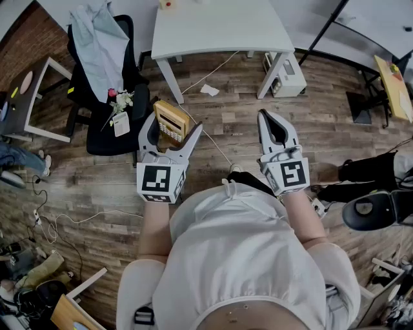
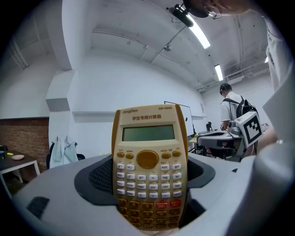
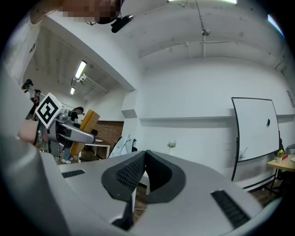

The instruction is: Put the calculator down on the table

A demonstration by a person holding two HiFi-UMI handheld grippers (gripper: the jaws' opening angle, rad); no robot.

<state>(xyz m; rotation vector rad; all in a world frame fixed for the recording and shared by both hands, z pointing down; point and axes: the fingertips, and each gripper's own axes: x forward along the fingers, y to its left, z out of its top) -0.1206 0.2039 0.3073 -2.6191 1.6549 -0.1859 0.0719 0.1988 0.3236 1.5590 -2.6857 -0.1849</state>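
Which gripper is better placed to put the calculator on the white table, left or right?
Left. The left gripper grips the calculator, facing the white table; the right gripper is shut and empty.

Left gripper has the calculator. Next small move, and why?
Probably carry the left gripper forward toward the white table: the calculator stands clamped between its jaws over the wooden floor, well short of the tabletop, so releasing now would drop it.

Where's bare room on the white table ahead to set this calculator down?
Nearly the whole white table top is bare, from its near edge back; only a small object sits at the far left corner. Crowded: the draped chair to its left, a white unit by its right leg.
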